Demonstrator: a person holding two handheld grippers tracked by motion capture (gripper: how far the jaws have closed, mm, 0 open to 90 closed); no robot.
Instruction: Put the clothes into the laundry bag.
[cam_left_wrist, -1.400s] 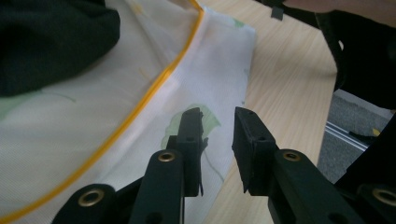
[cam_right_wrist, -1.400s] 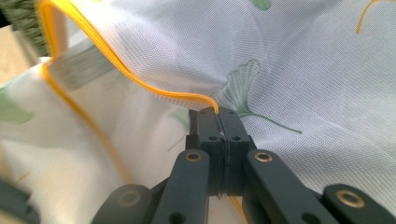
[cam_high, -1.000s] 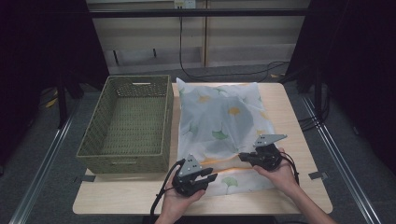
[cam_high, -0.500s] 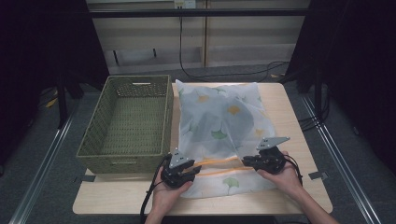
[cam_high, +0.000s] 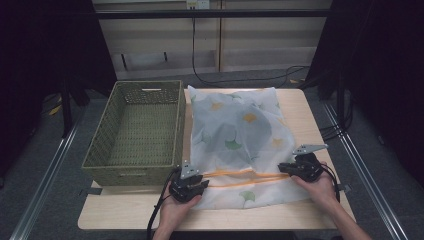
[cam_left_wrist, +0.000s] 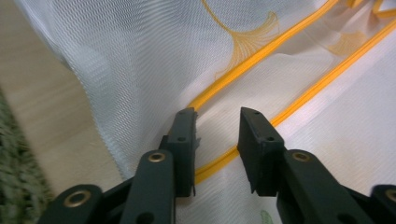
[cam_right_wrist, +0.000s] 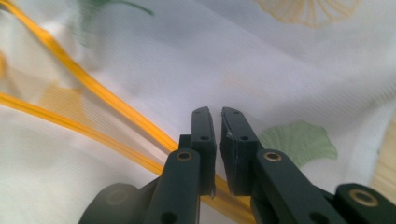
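A sheer white cloth printed with green and orange leaves lies spread on the table, with two orange bands crossing it near its front edge. My left gripper rests at the cloth's front left corner. Its jaws have just been opening and stand apart over an orange band, gripping nothing. My right gripper lies at the right end of the bands. Its jaws opened a little and have just been closing; a narrow slit is left, and an orange band runs under them.
An empty green woven basket stands along the cloth's left side, close to my left hand. Bare wooden table shows to the cloth's right and along the front edge. Black cables trail from both grippers.
My left gripper slid left and toward the front edge, then stopped. My right gripper moved right, so the two stand farther apart, and the orange bands now lie straight between them.
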